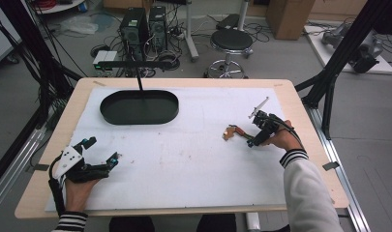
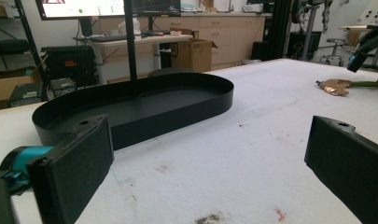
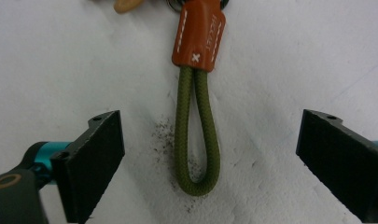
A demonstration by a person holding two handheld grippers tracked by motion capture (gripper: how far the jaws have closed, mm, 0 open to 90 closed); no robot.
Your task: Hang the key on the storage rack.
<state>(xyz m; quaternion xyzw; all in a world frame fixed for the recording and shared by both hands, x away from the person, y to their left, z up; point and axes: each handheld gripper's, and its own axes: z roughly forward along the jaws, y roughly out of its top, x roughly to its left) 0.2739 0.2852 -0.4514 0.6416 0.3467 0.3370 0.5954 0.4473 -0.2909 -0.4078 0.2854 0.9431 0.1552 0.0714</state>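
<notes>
The keychain strap (image 3: 197, 130) is left lying flat on the white mat (image 1: 193, 159), well right of the black oval tray (image 1: 139, 107). The right gripper (image 3: 210, 158) is held over its green loop, jaws spread either side, probably for a grab. The left gripper (image 1: 102, 151) is parked near the tray's front-left, jaws also spread, nothing pinched.

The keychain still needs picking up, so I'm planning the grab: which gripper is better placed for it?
Right. The right gripper is open with the keychain's green loop between its jaws. The left gripper sits open at the table's near left, far from it.
</notes>
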